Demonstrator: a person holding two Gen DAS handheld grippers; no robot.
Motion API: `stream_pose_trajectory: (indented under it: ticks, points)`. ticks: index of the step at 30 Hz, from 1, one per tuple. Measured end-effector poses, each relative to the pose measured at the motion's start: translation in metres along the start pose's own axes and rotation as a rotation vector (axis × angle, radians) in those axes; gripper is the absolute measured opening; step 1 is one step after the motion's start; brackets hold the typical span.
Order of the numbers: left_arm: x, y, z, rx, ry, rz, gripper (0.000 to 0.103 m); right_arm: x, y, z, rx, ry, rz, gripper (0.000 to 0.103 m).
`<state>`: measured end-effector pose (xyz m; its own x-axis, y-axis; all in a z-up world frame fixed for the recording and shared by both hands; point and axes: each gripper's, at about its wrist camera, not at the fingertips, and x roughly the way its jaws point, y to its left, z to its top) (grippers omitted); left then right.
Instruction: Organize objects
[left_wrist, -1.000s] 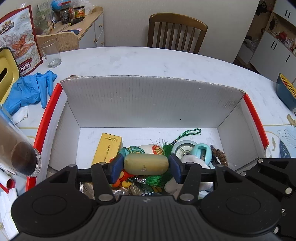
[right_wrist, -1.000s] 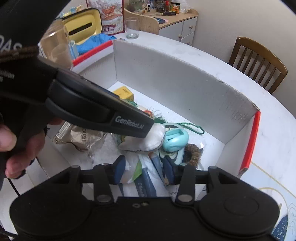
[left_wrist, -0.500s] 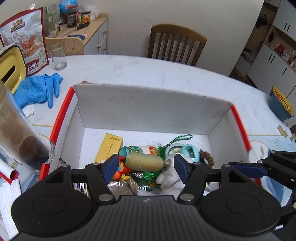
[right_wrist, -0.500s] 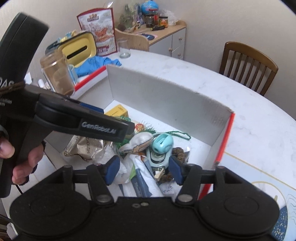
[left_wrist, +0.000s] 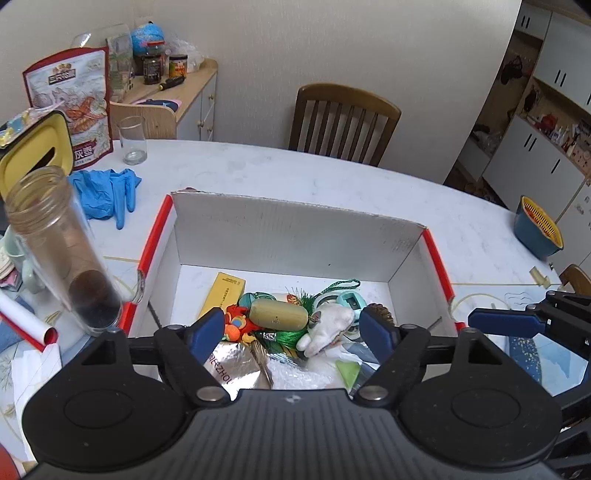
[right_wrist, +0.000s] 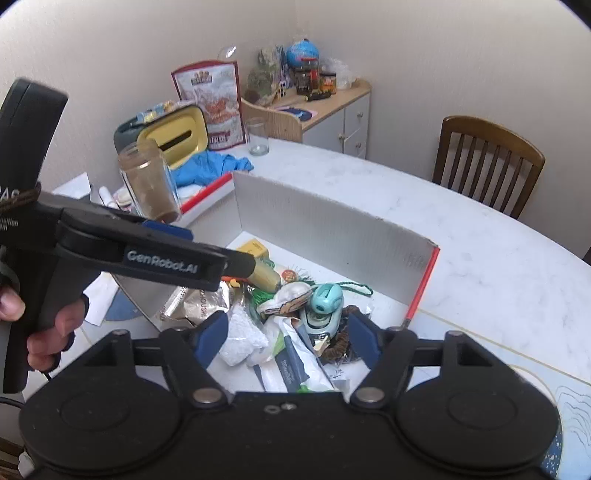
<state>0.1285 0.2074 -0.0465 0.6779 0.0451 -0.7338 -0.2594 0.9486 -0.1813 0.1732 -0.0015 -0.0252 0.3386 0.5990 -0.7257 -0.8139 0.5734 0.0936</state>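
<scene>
Jaws of both the left gripper and right gripper had just been opening and stood wide and empty above the box on the desk, leaving the olive cylinder among its clutter, apparently released.

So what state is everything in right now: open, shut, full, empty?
Left gripper: open, nothing held; jaws have just been opening.
Right gripper: open, nothing held; jaws have just been opening.
Cardboard box: open-topped, cluttered with small items.
Tall jar: lidless, brown contents at the bottom.
Drinking glass: upright, empty.
Blue gloves: crumpled on the table.
</scene>
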Motion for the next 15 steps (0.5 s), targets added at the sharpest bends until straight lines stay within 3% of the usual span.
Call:
stream_pose_trajectory:
  ticks: [10, 15]
  points:
    - [-0.031, -0.007, -0.012, 0.02, -0.047, 0.007, 0.092, -0.031, -0.003, -0.008, 0.021, -0.069, 0.002, 0.086]
    - [-0.045, -0.012, -0.019, 0.032, -0.073, 0.013, 0.093, -0.046, -0.012, -0.014, 0.058, -0.113, 0.007, 0.092]
